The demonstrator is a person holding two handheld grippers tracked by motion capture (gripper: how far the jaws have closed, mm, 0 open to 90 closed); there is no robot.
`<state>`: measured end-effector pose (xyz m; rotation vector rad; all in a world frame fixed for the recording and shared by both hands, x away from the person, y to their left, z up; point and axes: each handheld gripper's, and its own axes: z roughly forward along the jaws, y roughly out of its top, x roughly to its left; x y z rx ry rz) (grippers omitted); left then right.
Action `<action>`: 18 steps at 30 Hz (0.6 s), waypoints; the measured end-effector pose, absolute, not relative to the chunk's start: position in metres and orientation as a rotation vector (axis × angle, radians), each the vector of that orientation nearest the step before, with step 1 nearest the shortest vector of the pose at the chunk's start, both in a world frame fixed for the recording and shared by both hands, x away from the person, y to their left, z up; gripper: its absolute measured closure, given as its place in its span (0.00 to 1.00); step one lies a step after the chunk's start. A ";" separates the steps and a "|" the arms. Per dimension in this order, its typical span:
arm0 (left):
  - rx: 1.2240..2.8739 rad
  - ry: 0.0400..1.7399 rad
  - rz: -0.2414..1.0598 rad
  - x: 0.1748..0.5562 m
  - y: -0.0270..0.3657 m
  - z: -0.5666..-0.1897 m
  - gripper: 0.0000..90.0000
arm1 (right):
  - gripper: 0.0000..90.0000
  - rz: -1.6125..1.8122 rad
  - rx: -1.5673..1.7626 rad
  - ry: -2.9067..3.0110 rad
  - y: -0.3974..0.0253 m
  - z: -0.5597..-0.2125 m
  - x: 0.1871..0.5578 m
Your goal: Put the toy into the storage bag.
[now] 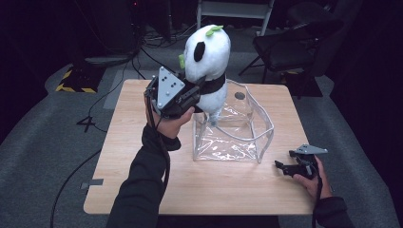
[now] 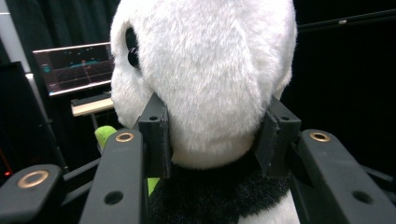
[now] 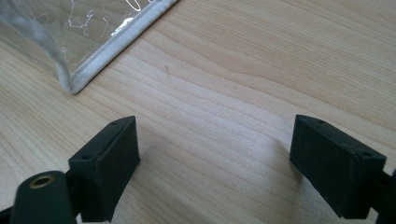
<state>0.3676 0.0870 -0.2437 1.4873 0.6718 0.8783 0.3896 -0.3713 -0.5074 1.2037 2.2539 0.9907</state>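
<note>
Item: plush panda (image 1: 207,52), clamped at neck by my left hand-held gripper (image 2: 212,140), upright over clear bag (image 1: 237,137) for drop-in. Right hand-held gripper (image 3: 215,163) wide, idle on tabletop (image 1: 142,156).

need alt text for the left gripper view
The left tongs are clamped on a white plush panda, one black jaw on each side just above its black collar band. A lit screen glows in the dark room behind.

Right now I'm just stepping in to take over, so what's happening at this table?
A person's left gripper is clamped on a plush panda at its neck, holding it upright over the clear plastic bag standing open on the wooden table. The right gripper rests open, holding nothing, on the table beside the bag.
</note>
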 end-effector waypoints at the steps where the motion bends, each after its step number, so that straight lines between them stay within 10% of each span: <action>1: 1.488 0.669 0.875 0.368 0.085 -0.244 0.60 | 0.17 0.991 1.204 2.254 -0.371 -0.507 0.390; 18: 1.553 0.600 0.802 0.376 0.039 -0.257 0.60 | 0.17 0.991 1.203 2.254 -0.371 -0.507 0.390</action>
